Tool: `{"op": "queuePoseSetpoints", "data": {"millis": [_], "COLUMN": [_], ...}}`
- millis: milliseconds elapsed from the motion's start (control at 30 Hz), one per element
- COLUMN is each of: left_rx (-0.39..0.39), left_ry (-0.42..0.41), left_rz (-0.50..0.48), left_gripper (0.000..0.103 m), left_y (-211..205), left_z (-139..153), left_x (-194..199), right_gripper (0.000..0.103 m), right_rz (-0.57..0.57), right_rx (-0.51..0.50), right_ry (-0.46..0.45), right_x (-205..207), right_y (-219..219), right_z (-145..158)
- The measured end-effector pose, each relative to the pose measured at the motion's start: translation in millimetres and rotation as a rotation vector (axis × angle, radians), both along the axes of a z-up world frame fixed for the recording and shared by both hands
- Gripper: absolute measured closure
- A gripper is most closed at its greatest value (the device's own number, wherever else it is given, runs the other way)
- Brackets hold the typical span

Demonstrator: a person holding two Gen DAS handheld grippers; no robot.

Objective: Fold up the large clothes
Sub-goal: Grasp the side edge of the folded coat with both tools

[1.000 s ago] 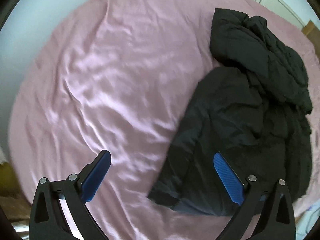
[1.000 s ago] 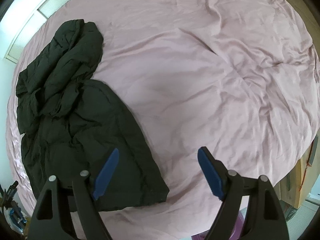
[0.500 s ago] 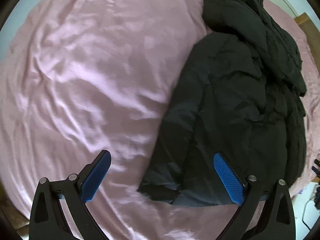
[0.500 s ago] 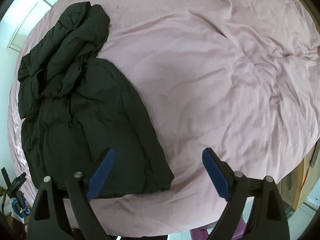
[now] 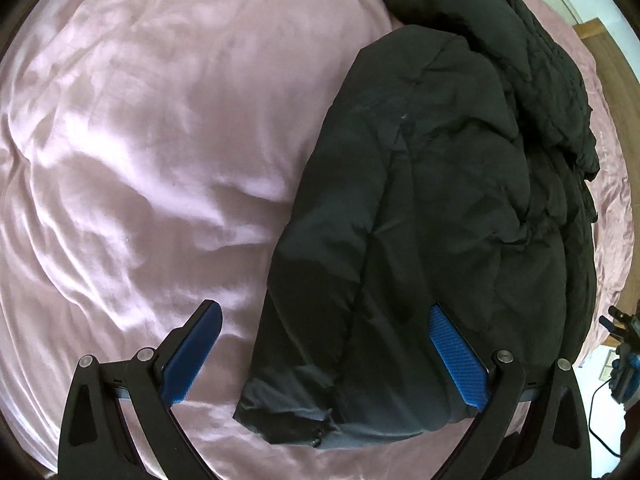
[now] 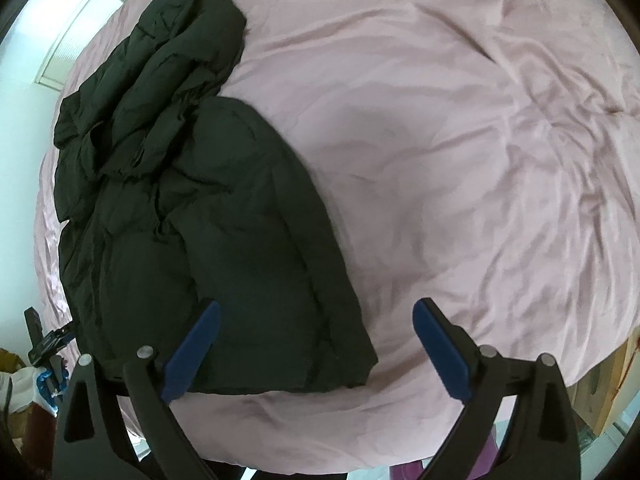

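A black padded jacket (image 5: 440, 208) lies crumpled on a pink bed sheet (image 5: 160, 140), its hood end bunched at the far side. In the left wrist view my left gripper (image 5: 324, 316) hovers open above the jacket's near hem, blue pads wide apart and touching nothing. In the right wrist view the jacket (image 6: 192, 216) fills the left half. My right gripper (image 6: 316, 312) is above its near right corner, its jaws still opening, with nothing pressed between the pads. The sheet (image 6: 460, 140) stretches bare to the right.
The bed's near edge runs along the bottom of both views. A wooden bed frame (image 5: 600, 36) shows at the right in the left wrist view. Small clutter and a cable (image 5: 624, 360) sit on the floor beyond the bed. A window frame (image 6: 68, 32) stands at the far left.
Both grippers have dropped closer to the jacket and tipped further down, so it looks larger. The right gripper's pads have spread wider apart. The left gripper's pads stay as wide as before.
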State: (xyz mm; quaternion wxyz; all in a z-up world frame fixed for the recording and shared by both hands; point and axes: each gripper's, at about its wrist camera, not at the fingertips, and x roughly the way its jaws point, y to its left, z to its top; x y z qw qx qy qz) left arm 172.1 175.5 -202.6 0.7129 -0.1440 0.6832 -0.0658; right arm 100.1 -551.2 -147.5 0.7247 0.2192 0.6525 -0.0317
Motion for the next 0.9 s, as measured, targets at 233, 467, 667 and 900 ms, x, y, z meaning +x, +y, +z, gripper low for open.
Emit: {"op": "queuePoseSetpoints", "data": {"millis": [233, 467, 667, 900], "left_rx": [-0.071, -0.102, -0.152, -0.157], "left_ry": [0.04, 0.09, 0.125, 0.138], "left_rz": [0.034, 0.037, 0.061, 0.074], "left_gripper": [0.002, 0.002, 0.001, 0.001], "left_y": [16.2, 18.1, 22.0, 19.1], "left_z": [-14.4, -39.8, -59.4, -73.7], "left_x": [5.0, 10.9, 13.8, 17.8], "right_gripper": [0.002, 0.001, 0.0, 0.0], "right_rz": [0.051, 0.088, 0.079, 0.059], "right_rx": [0.062, 0.147, 0.26, 0.376], "right_ry": [0.007, 0.025, 0.07, 0.121], "right_x": [15.2, 30.4, 29.3, 20.5], "right_y": [7.2, 8.5, 9.9, 21.8], "right_z": [-17.4, -42.2, -75.1, -105.0]}}
